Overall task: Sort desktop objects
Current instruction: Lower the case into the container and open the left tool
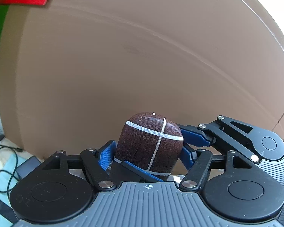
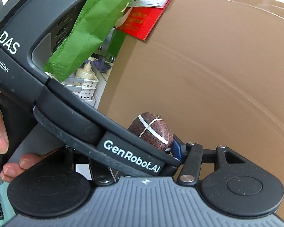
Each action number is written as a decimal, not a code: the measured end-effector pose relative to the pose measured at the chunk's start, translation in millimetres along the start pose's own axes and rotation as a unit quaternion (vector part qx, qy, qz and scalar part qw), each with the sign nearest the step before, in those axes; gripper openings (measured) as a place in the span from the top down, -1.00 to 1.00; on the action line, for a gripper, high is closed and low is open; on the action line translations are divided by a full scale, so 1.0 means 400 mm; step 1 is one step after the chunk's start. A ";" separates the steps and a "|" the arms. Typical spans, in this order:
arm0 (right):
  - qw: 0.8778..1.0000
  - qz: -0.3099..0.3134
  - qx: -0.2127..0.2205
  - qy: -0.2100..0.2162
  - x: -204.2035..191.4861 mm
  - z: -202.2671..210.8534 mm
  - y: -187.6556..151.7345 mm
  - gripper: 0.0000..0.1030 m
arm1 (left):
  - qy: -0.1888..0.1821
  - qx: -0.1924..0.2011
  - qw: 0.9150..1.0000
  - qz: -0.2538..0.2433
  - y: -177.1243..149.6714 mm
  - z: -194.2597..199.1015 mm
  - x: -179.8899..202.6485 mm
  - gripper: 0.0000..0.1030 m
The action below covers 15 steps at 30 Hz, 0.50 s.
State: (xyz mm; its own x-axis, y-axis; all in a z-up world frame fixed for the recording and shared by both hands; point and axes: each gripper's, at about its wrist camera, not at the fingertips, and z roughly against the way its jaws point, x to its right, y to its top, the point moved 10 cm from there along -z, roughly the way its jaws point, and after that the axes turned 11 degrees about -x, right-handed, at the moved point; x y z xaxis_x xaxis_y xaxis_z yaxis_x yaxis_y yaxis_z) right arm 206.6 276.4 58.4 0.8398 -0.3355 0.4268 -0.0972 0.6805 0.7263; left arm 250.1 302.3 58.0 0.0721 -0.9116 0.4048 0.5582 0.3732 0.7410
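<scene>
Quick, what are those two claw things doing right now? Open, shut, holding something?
Left gripper: shut on the brown football.
Right gripper: also at the football, but mostly hidden; cannot tell.

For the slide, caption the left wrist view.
Left gripper clamps a brown ball with white lines before a cardboard box, right gripper also gripping it.

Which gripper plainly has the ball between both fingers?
The left gripper: both blue pads flank the brown white-striped ball; the right gripper's hold is unclear.
</scene>
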 end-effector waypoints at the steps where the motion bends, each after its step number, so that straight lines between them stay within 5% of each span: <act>1: 1.000 -0.004 0.002 0.000 0.004 0.006 -0.006 -0.22 | 0.003 -0.001 1.000 -0.007 -0.002 -0.003 0.011 -0.59; 15: 0.999 -0.038 0.005 -0.020 0.062 0.088 -0.098 -0.23 | -0.004 -0.022 0.998 -0.066 -0.053 -0.059 0.165 -0.68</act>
State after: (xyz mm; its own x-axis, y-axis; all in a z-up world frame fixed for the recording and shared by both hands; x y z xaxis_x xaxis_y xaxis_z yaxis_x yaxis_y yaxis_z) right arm 212.4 218.4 59.5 0.8230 -0.4119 0.3912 -0.0396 0.6453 0.7629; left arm 262.4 230.2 56.2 -0.0107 -0.9511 0.3086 0.5987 0.2410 0.7638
